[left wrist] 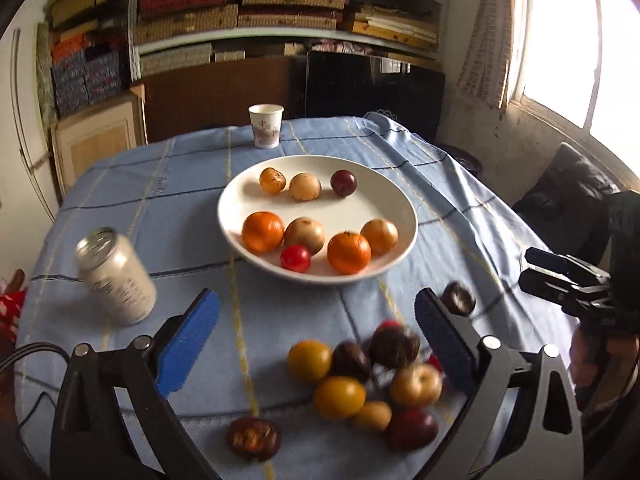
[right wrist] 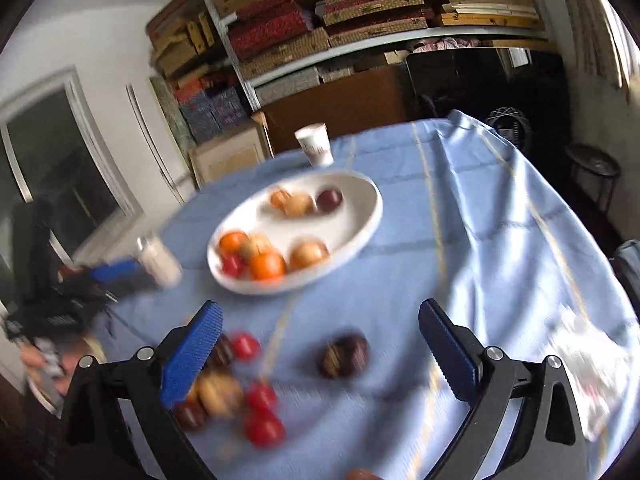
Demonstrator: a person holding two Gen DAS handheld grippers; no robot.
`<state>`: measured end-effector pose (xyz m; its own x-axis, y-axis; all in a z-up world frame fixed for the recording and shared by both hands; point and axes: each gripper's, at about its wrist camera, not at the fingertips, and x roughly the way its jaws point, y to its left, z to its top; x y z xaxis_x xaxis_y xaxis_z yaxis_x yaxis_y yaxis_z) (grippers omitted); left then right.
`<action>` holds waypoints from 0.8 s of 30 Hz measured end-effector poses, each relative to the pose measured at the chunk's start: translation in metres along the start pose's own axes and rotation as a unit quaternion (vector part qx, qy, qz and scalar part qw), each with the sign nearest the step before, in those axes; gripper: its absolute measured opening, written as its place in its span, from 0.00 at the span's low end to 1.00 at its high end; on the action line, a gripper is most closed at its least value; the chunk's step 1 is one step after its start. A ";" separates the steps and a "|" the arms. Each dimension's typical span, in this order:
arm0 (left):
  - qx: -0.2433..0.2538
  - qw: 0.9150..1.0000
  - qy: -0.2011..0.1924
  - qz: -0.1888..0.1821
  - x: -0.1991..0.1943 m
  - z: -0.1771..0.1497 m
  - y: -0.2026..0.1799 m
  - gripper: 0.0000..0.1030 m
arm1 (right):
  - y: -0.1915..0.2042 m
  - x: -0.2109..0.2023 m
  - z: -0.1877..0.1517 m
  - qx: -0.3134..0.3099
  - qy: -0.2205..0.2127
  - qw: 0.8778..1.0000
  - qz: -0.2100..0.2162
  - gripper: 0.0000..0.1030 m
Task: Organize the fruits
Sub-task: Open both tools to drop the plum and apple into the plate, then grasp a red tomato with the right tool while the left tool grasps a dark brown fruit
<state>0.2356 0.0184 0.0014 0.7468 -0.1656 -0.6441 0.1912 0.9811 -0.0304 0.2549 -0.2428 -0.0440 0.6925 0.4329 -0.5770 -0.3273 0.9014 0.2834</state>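
A: Nearest you, what?
B: Loose fruits (left wrist: 360, 384) heaped on the table (left wrist: 192, 184), between your left tool's (left wrist: 316, 344) spread, empty pads.
A: Right tool (right wrist: 320, 344)?
B: Released too. More fruit fills the white plate (left wrist: 240, 196) beyond.

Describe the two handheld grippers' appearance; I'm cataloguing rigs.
Both match: the left gripper and right gripper have black angular frames with silver bolts, and two fingers faced with ribbed blue pads. A dark cable loops beside the left one.
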 end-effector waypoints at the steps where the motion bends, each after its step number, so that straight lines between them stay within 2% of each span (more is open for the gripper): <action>1: 0.004 1.000 -0.009 0.005 -0.009 -0.011 0.000 0.95 | 0.001 -0.003 -0.007 -0.005 0.003 1.000 -0.003 0.96; 6: -0.013 0.999 -0.018 0.025 -0.020 -0.053 0.007 0.95 | 0.036 -0.003 -0.041 -0.070 0.027 0.997 -0.010 0.96; 7: -0.012 0.999 -0.019 0.029 -0.019 -0.059 0.008 0.95 | 0.042 -0.002 -0.044 -0.082 0.029 0.996 -0.018 0.90; 8: -0.014 0.999 -0.018 0.030 -0.018 -0.061 0.010 0.95 | 0.049 0.001 -0.046 -0.098 0.036 0.994 -0.032 0.78; 11: -0.040 0.999 -0.011 0.012 -0.022 -0.064 0.021 0.95 | 0.058 0.006 -0.048 -0.123 0.052 0.990 -0.042 0.58; 13: -0.051 0.998 -0.020 0.007 -0.027 -0.064 0.028 0.95 | 0.063 0.012 -0.050 -0.136 0.066 0.988 -0.036 0.53; 21: -0.084 0.996 -0.022 0.012 -0.033 -0.067 0.048 0.95 | 0.073 0.032 -0.054 -0.156 0.114 0.981 -0.031 0.51; 24: -0.094 0.995 -0.019 0.016 -0.032 -0.068 0.053 0.95 | 0.073 0.039 -0.055 -0.153 0.129 0.979 -0.025 0.46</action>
<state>0.1786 0.0829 -0.0312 0.7753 -0.1336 -0.6173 0.0474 0.9869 -0.1541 0.2227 -0.1598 -0.0886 0.5403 0.3393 -0.7700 -0.5014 0.8647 0.0293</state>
